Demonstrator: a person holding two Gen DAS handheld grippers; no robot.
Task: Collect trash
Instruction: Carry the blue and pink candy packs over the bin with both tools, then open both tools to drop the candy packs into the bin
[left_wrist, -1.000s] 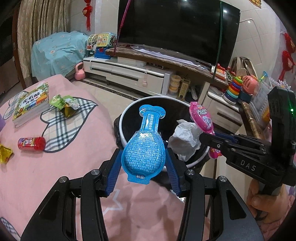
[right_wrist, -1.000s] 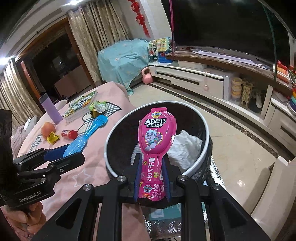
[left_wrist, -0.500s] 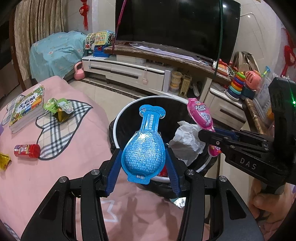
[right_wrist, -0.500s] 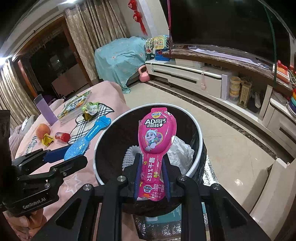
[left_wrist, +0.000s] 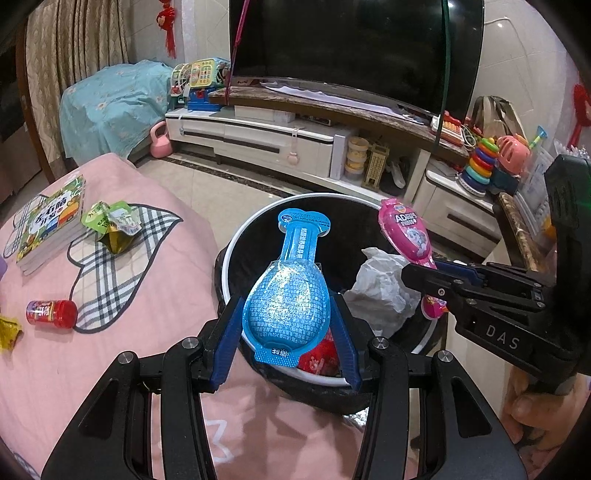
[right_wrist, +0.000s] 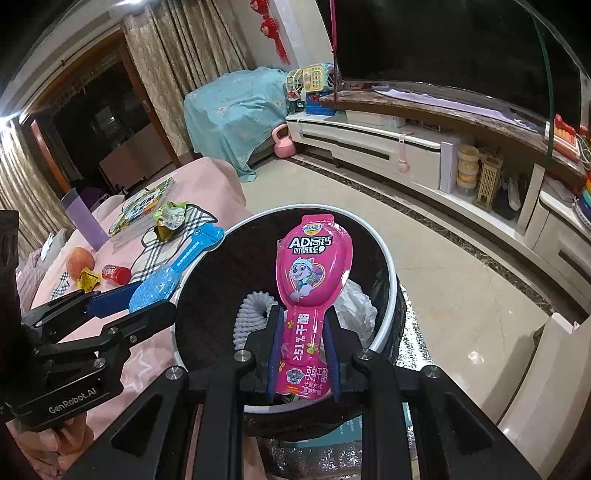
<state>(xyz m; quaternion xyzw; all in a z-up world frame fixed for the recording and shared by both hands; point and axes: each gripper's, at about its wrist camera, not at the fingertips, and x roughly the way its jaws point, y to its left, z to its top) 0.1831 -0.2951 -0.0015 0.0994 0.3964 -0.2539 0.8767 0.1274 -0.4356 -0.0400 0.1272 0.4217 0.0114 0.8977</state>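
My left gripper (left_wrist: 286, 325) is shut on a blue spoon-shaped snack wrapper (left_wrist: 288, 291), held over the near rim of a round black trash bin (left_wrist: 258, 221) with a white rim. In the right wrist view that blue wrapper (right_wrist: 173, 273) hangs at the bin's left edge. My right gripper (right_wrist: 303, 332) is shut on a pink spoon-shaped snack wrapper (right_wrist: 310, 266), above the open bin (right_wrist: 388, 266). From the left wrist view the pink wrapper (left_wrist: 406, 232) sits over the bin's right side. Crumpled white paper (left_wrist: 380, 284) lies inside the bin.
On the pink-covered table (left_wrist: 147, 295) lie a red pill bottle (left_wrist: 51, 314), a green crumpled wrapper (left_wrist: 110, 225), a yellow wrapper (left_wrist: 7, 332), a book (left_wrist: 51, 221), an apple (right_wrist: 79, 260) and a purple bottle (right_wrist: 83, 218). A TV stand (left_wrist: 295, 136) runs behind.
Both grippers, still gripping their wrappers, have moved forward over the bin; the bin now sits closer and lower in both views.
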